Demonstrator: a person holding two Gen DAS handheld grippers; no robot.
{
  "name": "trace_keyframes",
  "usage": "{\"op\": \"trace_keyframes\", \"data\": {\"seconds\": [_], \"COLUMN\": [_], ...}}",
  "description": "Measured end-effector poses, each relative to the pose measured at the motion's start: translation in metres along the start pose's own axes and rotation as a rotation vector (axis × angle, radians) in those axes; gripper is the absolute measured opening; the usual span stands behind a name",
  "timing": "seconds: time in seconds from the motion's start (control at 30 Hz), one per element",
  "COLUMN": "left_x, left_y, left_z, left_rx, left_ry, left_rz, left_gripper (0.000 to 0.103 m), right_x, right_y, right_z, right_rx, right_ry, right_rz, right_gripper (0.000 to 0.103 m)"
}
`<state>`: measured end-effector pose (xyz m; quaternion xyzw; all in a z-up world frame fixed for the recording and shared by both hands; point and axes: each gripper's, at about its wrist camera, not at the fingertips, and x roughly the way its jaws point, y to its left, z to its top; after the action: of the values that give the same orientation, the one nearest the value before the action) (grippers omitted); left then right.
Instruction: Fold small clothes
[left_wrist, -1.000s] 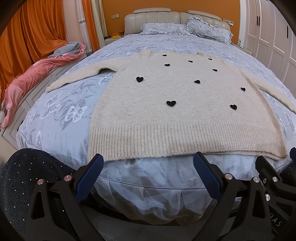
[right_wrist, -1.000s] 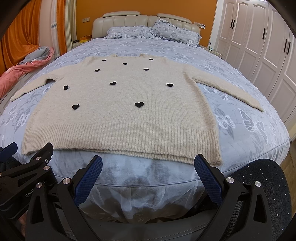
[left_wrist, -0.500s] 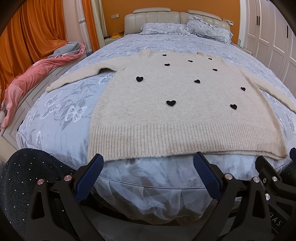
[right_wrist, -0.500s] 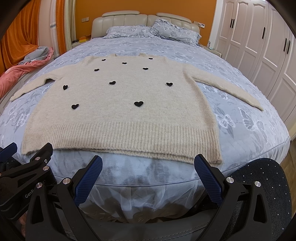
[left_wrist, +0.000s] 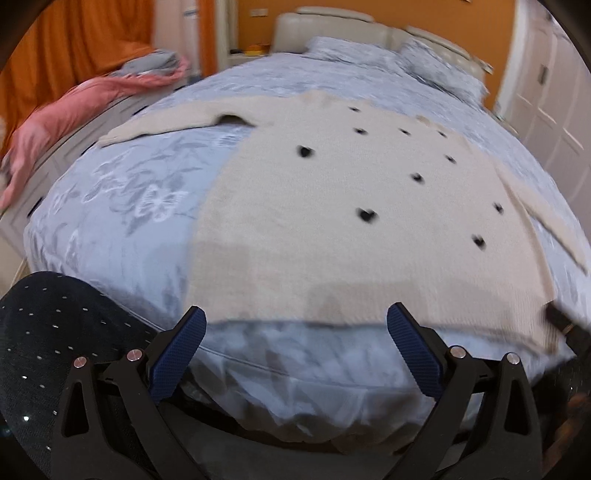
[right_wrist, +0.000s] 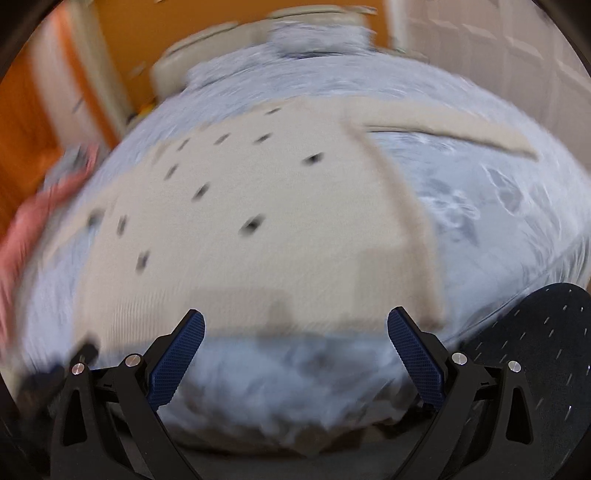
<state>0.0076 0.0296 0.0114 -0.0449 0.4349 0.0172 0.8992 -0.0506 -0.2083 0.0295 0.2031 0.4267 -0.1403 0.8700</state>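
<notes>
Both grippers have started to move since half a second ago, so the views are now blurry and tipped, and the sweater looks closer. From its own camera, the left gripper (left_wrist: 295, 334) has its jaws wide apart and holds nothing. The right gripper (right_wrist: 295, 338) is the same, wide apart with nothing in it.

Just past the tips, at 12 o'clock, lies the bottom edge of the cream sweater (left_wrist: 351, 229). It is spread flat on the bed (left_wrist: 122, 192), front side up, with one sleeve out toward 10 o'clock and the other toward 3 o'clock. A pink blanket (left_wrist: 74, 107) sits far off at 9 o'clock.

What could go wrong? The grippers are moving fast (the blur shows it), so a jaw could pinch the bed cover along with the sweater, or grab only the top layer, and the fold would come out crooked.

Count: one sweater, two sleeves, nine black hearts (left_wrist: 365, 215), two grippers, two pillows (left_wrist: 439, 64).
</notes>
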Motion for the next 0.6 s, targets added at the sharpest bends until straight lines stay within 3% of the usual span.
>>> {"op": "trace_keyframes", "data": {"seconds": [0.17,0.37,0.5,0.6], "left_x": [0.006,0.016,0.026,0.035], "left_y": [0.018,0.016,0.011,0.008], "left_z": [0.018,0.044,0.061,0.071], "left_rx": [-0.078,-0.051,-0.054,-0.074], "left_ry": [0.007,0.031,0.052,0.067], "left_rz": [0.01,0.039,0.059,0.056], "left_gripper": [0.096,0.096,0.096,0.096], "right_x": [0.022,0.073,0.109,0.128], "right_y": [-0.108,-0.248,-0.318,-0.357], "right_z": [0.099,0.191,0.216,0.221], "right_rx": [0.211,0.463,0.608,0.751], "right_ry": [-0.035,-0.037,-0.011,-0.01], "right_rz": [-0.095,-0.219,-0.27,-0.254], "right_gripper": [0.098,0.098,0.098,0.085]}}
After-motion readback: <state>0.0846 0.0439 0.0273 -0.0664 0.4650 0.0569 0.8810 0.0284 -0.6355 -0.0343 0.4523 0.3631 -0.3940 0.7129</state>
